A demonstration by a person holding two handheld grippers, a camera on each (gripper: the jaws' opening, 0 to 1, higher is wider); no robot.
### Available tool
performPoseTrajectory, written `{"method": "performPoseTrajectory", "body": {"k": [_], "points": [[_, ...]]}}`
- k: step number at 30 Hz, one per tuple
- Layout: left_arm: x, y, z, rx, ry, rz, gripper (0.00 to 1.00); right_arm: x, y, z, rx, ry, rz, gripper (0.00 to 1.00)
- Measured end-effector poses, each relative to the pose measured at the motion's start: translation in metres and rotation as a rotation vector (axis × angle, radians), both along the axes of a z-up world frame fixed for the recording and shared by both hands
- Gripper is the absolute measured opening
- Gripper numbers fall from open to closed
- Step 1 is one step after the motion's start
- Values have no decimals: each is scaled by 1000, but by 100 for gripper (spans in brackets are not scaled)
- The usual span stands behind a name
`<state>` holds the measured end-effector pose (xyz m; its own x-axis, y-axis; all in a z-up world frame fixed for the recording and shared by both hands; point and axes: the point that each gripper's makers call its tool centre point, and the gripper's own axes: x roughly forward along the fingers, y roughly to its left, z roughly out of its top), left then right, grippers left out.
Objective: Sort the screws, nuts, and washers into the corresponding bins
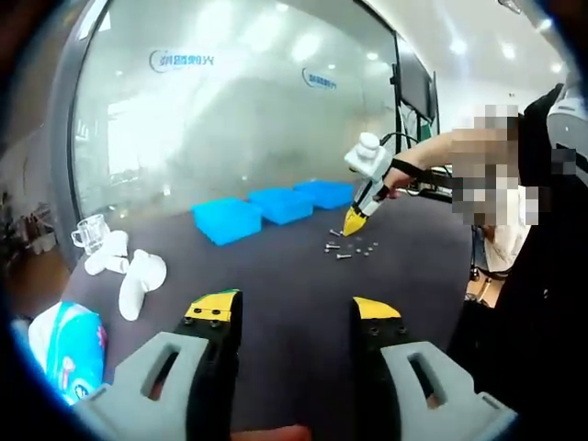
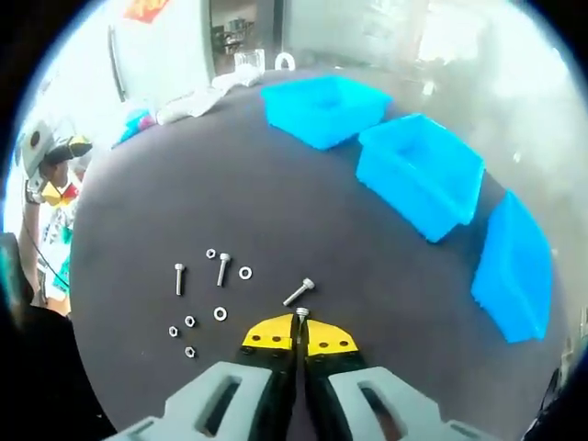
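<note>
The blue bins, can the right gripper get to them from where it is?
Probably yes. The right gripper sits by the screws, jaws closed on something small, and only bare dark table lies between it and the three blue bins, open on top.

Left gripper view looks from afar toward the bins; right gripper view looks down close, sharing them.
</note>
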<state>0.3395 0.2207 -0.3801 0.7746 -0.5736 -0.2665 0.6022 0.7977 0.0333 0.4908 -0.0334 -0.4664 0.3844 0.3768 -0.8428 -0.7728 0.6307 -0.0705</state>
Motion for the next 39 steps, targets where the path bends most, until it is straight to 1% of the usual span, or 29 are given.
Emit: {"method": "performPoseTrajectory", "body": {"k": [2, 9, 12, 17, 20, 21, 23, 27, 29, 32, 33, 35, 39], "points": [[0, 0, 0, -1, -2, 1, 46, -1, 1, 0, 8, 0, 11, 0], [-2, 0, 3, -9, -7, 8, 46, -3, -1, 2, 64, -13, -1, 0], [-2, 0, 3, -7, -9, 9, 46, -5, -1, 7, 102, -28, -8, 0], [-3, -3, 6, -9, -13, 7, 46, -11, -4, 18, 153, -70, -8, 0], [-3, -5, 7, -11, -18, 5, 46, -14, -6, 32, 219, -120, -22, 0], [-3, -5, 8, -11, -20, 6, 46, -17, -8, 35, 234, -127, -28, 0], [-3, -6, 9, -9, -23, 6, 46, -19, -10, 45, 259, -173, -23, 0], [-5, -7, 12, -12, -32, 6, 46, -26, -14, 64, 354, -227, -57, 0], [-5, -8, 14, -14, -39, 8, 46, -29, -18, 78, 409, -280, -76, 0], [-6, -10, 17, -12, -48, 7, 46, -36, -27, 93, 428, -367, -75, 0], [-7, -11, 17, -11, -49, 7, 46, -39, -28, 99, 453, -396, -81, 0], [-7, -12, 19, -12, -54, 9, 46, -46, -33, 107, 486, -424, -94, 0], [-7, -14, 23, -21, -64, 14, 46, -57, -44, 120, 515, -503, -109, 0]]}}
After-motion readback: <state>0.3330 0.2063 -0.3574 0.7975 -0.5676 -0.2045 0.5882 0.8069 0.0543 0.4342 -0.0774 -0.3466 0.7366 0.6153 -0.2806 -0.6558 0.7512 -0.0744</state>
